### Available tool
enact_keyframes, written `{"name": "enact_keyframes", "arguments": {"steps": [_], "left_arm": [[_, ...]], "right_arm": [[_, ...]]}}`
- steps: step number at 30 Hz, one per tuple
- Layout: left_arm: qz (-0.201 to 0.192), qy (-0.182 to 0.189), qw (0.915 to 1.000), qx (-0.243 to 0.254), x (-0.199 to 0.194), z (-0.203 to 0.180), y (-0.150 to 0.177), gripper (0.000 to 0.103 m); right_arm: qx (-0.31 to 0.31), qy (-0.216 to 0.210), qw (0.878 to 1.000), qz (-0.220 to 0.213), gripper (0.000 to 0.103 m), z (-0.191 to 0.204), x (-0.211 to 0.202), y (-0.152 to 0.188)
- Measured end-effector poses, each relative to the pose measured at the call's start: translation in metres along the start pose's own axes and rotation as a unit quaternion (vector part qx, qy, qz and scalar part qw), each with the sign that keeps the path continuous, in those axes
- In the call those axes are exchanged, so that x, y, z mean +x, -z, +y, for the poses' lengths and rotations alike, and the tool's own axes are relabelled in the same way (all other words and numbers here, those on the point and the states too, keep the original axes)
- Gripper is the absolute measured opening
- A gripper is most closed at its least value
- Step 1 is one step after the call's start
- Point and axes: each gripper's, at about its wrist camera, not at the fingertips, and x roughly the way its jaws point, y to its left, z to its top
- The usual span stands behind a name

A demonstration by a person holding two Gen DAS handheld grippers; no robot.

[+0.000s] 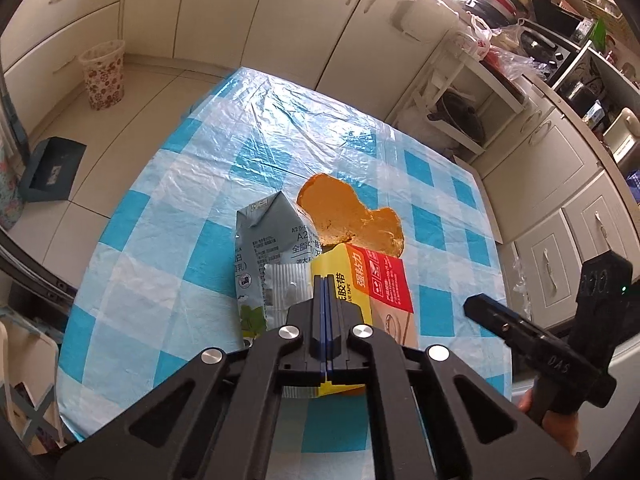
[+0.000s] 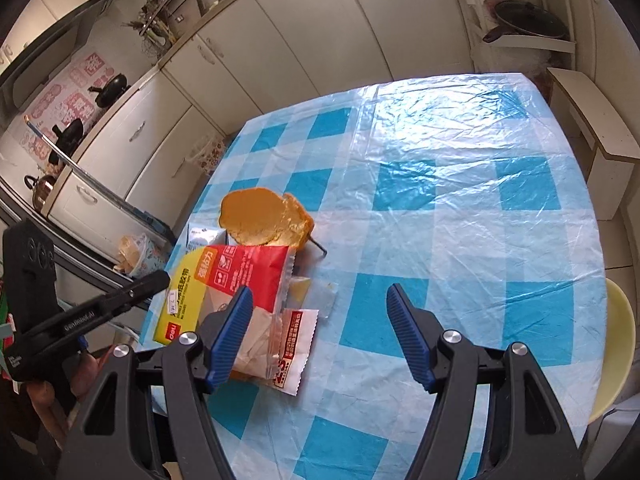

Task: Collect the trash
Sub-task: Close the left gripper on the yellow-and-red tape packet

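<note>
On your table [image 1: 168, 200], the milk carton [image 1: 264, 248] lies left of the tape box [image 1: 360, 276]; the peel [image 1: 344, 208] lies beyond both, the waste basket [image 1: 103, 74] far left.

black linkage arms [image 2: 480, 420], blue ribbed jaws (silver screws)

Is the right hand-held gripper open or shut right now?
Open. In the right wrist view the right hand-held gripper has its two blue ribbed pads spread wide apart, with checked tablecloth showing between them and nothing held.
</note>
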Motion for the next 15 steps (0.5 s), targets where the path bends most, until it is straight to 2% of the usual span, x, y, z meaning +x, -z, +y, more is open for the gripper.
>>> {"name": "enact_keyframes", "arguments": {"steps": [4, 7, 9, 10, 11, 15], "left_arm": [[-0.012, 0.034, 0.9993, -0.004, -0.011, 0.001, -0.001, 0.0], [-0.011, 0.027, 0.9996, -0.005, -0.015, 0.006, -0.003, 0.001], [-0.001, 0.001, 0.9996, -0.027, -0.011, 0.019, -0.004, 0.015], [0.005, -0.004, 0.9991, -0.043, -0.008, 0.028, -0.003, 0.04], [0.009, -0.009, 0.9978, -0.065, -0.006, 0.037, -0.002, 0.058], [0.028, 0.007, 0.9947, -0.098, 0.005, 0.052, 0.001, 0.065]], "right_arm": [[-0.025, 0.004, 1.0, 0.018, 0.067, 0.012, 0.012, 0.006], [-0.034, 0.005, 0.999, 0.028, 0.067, 0.016, 0.017, 0.01], [-0.041, 0.01, 0.999, 0.033, 0.067, 0.018, 0.021, 0.012], [-0.047, 0.015, 0.998, 0.036, 0.067, 0.02, 0.024, 0.014], [-0.053, 0.02, 0.998, 0.038, 0.067, 0.022, 0.026, 0.014], [-0.078, 0.038, 0.995, 0.044, 0.067, 0.031, 0.033, 0.018]]}}
